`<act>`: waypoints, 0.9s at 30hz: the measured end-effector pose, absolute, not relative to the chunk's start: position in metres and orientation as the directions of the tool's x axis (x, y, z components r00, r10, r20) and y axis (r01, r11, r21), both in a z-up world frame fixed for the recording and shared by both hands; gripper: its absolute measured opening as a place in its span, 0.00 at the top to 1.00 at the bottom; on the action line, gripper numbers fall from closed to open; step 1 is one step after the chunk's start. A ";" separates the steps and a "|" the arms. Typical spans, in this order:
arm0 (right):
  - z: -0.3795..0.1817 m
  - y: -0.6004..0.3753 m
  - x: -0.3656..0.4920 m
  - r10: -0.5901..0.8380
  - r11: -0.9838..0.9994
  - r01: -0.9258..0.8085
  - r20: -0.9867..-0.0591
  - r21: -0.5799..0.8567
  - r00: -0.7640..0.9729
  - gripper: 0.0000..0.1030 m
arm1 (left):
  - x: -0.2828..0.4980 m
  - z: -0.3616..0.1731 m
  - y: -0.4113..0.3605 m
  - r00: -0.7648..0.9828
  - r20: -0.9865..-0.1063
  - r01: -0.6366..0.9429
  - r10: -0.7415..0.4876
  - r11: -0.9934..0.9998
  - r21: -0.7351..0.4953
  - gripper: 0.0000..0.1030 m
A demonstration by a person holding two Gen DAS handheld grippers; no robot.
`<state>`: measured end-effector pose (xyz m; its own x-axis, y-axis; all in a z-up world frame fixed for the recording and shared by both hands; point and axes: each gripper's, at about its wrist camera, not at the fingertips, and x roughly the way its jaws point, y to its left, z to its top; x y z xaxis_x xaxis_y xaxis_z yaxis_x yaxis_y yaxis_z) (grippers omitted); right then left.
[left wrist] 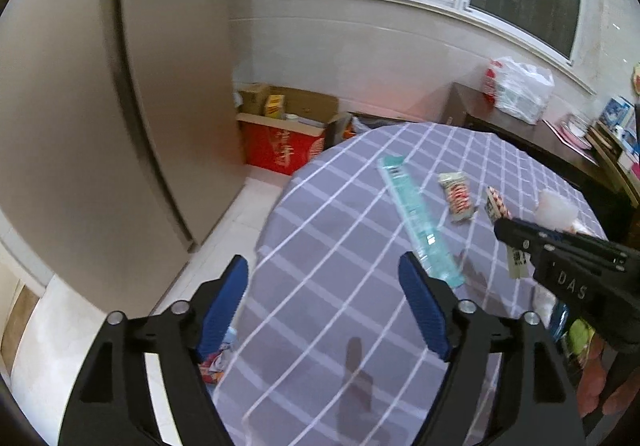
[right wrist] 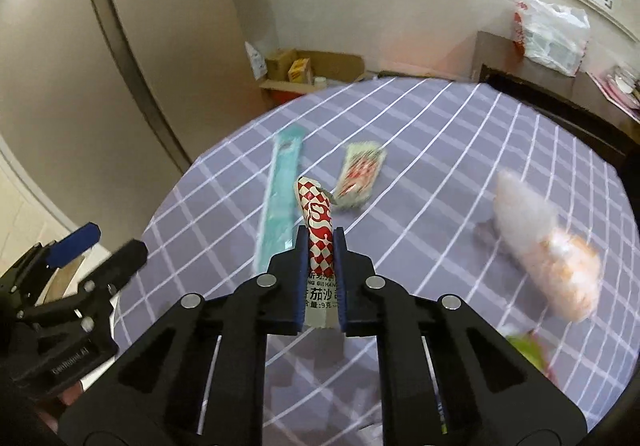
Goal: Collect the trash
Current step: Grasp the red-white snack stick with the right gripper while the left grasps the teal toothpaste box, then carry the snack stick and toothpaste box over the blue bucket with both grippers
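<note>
My right gripper is shut on a red-and-white checked sauce sachet, which sticks out past the fingertips above the purple checked tablecloth. On the cloth beyond lie a long teal wrapper, a red-and-green snack wrapper and a white and orange plastic bag. My left gripper stands open over the table's left edge with nothing between its blue pads. The teal wrapper lies just beyond its right finger. From the left wrist the right gripper shows at the right, holding the sachet.
A tall beige cabinet stands left of the round table. Open cardboard boxes sit on the floor behind it. A dark sideboard at the back right carries a white plastic bag. White floor tiles run between cabinet and table.
</note>
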<state>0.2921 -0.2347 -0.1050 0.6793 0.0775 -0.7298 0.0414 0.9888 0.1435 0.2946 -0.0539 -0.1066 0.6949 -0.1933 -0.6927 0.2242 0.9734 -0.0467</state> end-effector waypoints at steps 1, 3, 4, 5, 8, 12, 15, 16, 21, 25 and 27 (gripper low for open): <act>-0.102 -0.241 0.295 0.065 0.989 0.053 -0.727 0.139 0.683 0.88 | 0.297 -0.106 -0.060 0.692 -0.693 0.238 -0.203 0.970 -0.047 0.24; -0.097 -0.253 0.302 0.044 0.988 0.076 -0.724 0.132 0.689 0.88 | 0.307 -0.105 -0.075 0.672 -0.702 0.276 -0.236 0.959 -0.057 0.20; -0.095 -0.258 0.304 0.036 0.988 0.085 -0.724 0.131 0.689 0.88 | 0.313 -0.107 -0.083 0.659 -0.711 0.289 -0.244 0.955 -0.061 0.20; -0.095 -0.262 0.307 0.031 0.987 0.093 -0.724 0.131 0.689 0.88 | 0.320 -0.110 -0.093 0.642 -0.727 0.301 -0.246 0.952 -0.056 0.20; -0.096 -0.275 0.317 0.016 0.984 0.119 -0.732 0.132 0.682 0.88 | 0.334 -0.119 -0.116 0.614 -0.755 0.324 -0.231 0.946 -0.026 0.20; -0.107 -0.286 0.329 0.013 0.983 0.130 -0.752 0.130 0.659 0.88 | 0.352 -0.137 -0.136 0.565 -0.798 0.334 -0.211 0.942 -0.013 0.20; -0.116 -0.291 0.335 0.020 0.982 0.131 -0.766 0.135 0.643 0.88 | 0.362 -0.147 -0.142 0.550 -0.818 0.306 -0.170 0.952 0.008 0.20; -0.117 -0.292 0.335 0.022 0.982 0.130 -0.768 0.137 0.641 0.88 | 0.365 -0.150 -0.143 0.542 -0.824 0.302 -0.165 0.953 0.008 0.20; -0.123 -0.292 0.338 0.031 0.982 0.125 -0.774 0.141 0.632 0.88 | 0.364 -0.152 -0.144 0.569 -0.810 0.315 -0.146 0.948 0.050 0.73; -0.123 -0.291 0.337 0.038 0.981 0.122 -0.775 0.148 0.631 0.88 | 0.363 -0.151 -0.138 0.563 -0.808 0.335 -0.174 0.942 0.031 0.74; -0.122 -0.290 0.335 0.036 0.982 0.121 -0.772 0.146 0.635 0.88 | 0.358 -0.150 -0.135 0.560 -0.808 0.338 -0.183 0.941 0.021 0.75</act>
<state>0.3348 -0.2897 -0.1217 0.6351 0.0363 -0.7716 0.1212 0.9818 0.1459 0.3579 -0.1351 -0.1498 0.5597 -0.1829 -0.8083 0.3382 0.9409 0.0212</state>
